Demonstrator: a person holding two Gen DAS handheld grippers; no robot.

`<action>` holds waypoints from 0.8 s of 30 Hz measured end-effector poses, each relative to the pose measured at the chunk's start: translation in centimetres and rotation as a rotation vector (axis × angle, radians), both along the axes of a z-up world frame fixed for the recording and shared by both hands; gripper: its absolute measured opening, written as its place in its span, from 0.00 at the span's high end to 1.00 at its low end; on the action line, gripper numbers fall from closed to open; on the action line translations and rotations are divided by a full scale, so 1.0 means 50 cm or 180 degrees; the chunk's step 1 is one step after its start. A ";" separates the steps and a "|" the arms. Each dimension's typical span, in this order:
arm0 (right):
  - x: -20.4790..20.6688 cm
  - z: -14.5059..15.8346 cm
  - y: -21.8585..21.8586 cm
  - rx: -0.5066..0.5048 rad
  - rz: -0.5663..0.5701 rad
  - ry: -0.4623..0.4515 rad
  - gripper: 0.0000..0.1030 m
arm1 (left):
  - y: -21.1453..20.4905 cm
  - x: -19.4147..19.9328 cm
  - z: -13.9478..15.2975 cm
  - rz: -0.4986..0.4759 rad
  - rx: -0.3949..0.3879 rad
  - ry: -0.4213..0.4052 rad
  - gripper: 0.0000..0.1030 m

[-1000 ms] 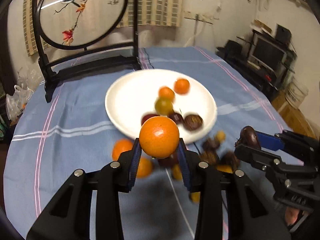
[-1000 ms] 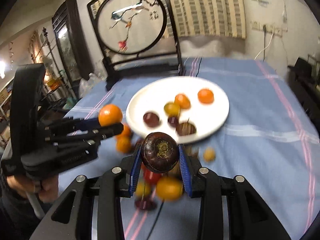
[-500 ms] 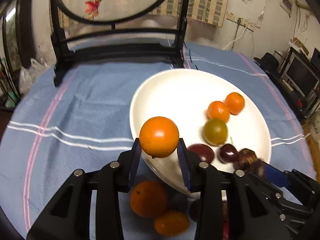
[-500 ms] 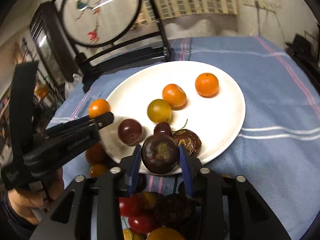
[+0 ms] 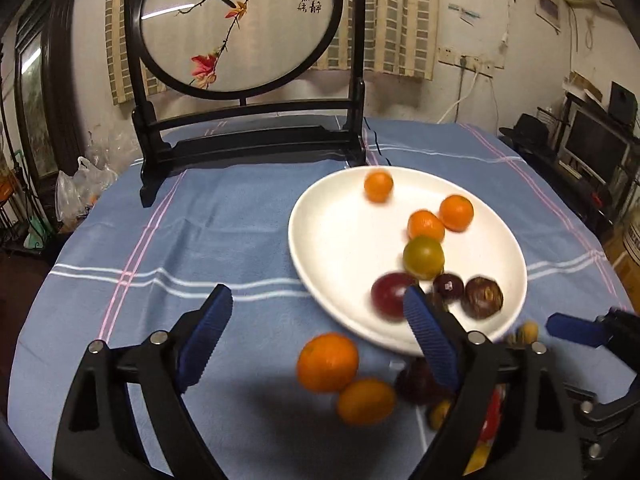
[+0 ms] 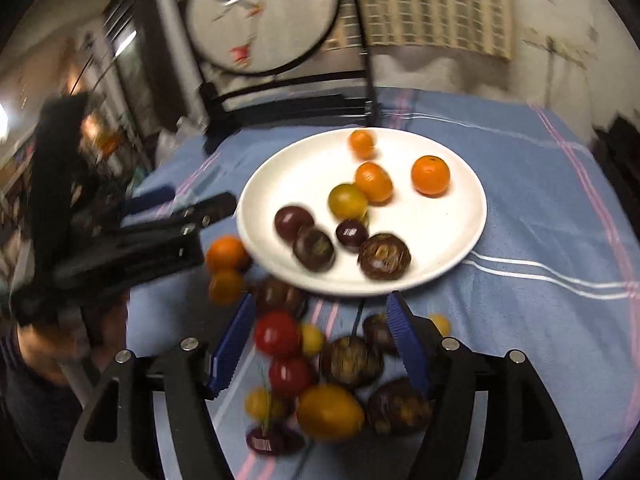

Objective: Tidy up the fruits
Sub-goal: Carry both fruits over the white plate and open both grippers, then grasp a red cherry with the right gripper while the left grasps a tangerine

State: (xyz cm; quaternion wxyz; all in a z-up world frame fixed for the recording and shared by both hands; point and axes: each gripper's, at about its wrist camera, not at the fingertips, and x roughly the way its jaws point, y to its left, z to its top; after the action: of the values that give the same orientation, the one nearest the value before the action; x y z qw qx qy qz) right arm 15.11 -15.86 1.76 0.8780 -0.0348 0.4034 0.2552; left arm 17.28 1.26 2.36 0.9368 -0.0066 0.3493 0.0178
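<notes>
A white plate (image 5: 344,240) (image 6: 460,216) on the blue tablecloth holds several oranges, a green-yellow fruit and dark purple fruits. A small orange (image 5: 378,186) (image 6: 362,144) lies blurred at its far side. A dark purple fruit (image 6: 313,249) lies near its front rim. My left gripper (image 5: 316,332) is open and empty, left of the plate's front. My right gripper (image 6: 320,344) is open and empty above a loose pile of fruit (image 6: 320,380) in front of the plate. Two oranges (image 5: 327,361) lie on the cloth by the plate.
A black wooden stand with a round painted bird screen (image 5: 240,24) stands at the table's far side. Plastic bags (image 5: 80,188) sit off the left edge. A TV and shelves (image 5: 596,148) stand at the right.
Both grippers opened and pulled back. The left let go of its orange, which now lies far on the plate. The right let go of its dark purple fruit onto the plate.
</notes>
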 end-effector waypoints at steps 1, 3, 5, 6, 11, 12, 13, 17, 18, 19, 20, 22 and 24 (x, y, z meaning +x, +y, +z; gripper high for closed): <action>-0.013 0.001 -0.002 -0.0021 0.0041 -0.0008 0.33 | 0.004 -0.009 -0.004 0.0009 -0.0011 0.0019 0.15; -0.041 -0.001 -0.012 -0.0029 0.0095 -0.0007 0.33 | 0.010 -0.021 -0.014 0.0028 -0.0023 0.0089 0.15; -0.066 -0.004 -0.016 -0.0043 0.0160 -0.0018 0.33 | 0.015 -0.028 -0.023 0.0035 -0.0037 0.0149 0.15; -0.083 -0.008 -0.015 -0.0071 0.0217 -0.0027 0.33 | 0.018 -0.033 -0.028 0.0043 -0.0031 0.0171 0.15; -0.138 -0.029 0.014 -0.0277 0.0537 0.0001 0.43 | 0.021 -0.045 -0.044 0.0063 0.0079 0.0226 0.15; -0.141 -0.038 0.023 -0.0345 0.0588 0.0036 0.49 | 0.024 -0.047 -0.045 0.0071 0.0095 0.0231 0.15; -0.144 -0.047 0.031 -0.0402 0.0629 0.0076 0.52 | 0.028 -0.047 -0.045 0.0076 0.0099 0.0233 0.15; -0.137 -0.085 0.055 -0.0608 0.0665 0.0251 0.59 | 0.040 -0.045 -0.044 0.0094 0.0058 0.0246 0.15; -0.133 -0.091 0.057 -0.0630 0.0652 0.0285 0.64 | 0.041 -0.045 -0.044 0.0089 0.0044 0.0254 0.15; -0.129 -0.098 0.060 -0.0679 0.0626 0.0302 0.66 | 0.041 -0.045 -0.044 0.0078 0.0035 0.0265 0.15; -0.130 -0.097 0.060 -0.0693 0.0630 0.0285 0.71 | 0.040 -0.045 -0.045 0.0067 0.0033 0.0275 0.15; -0.128 -0.091 0.063 -0.0711 0.0641 0.0318 0.71 | 0.040 -0.044 -0.046 0.0060 0.0036 0.0291 0.15; -0.126 -0.069 0.066 -0.0720 0.0669 0.0284 0.71 | 0.039 -0.043 -0.051 0.0056 0.0049 0.0322 0.15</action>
State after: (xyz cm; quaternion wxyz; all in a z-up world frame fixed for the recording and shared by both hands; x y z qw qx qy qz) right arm 8.83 -12.58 -1.71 0.8182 -0.1642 0.4623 0.2999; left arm 15.14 3.22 -0.18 0.9178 -0.0016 0.3960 0.0290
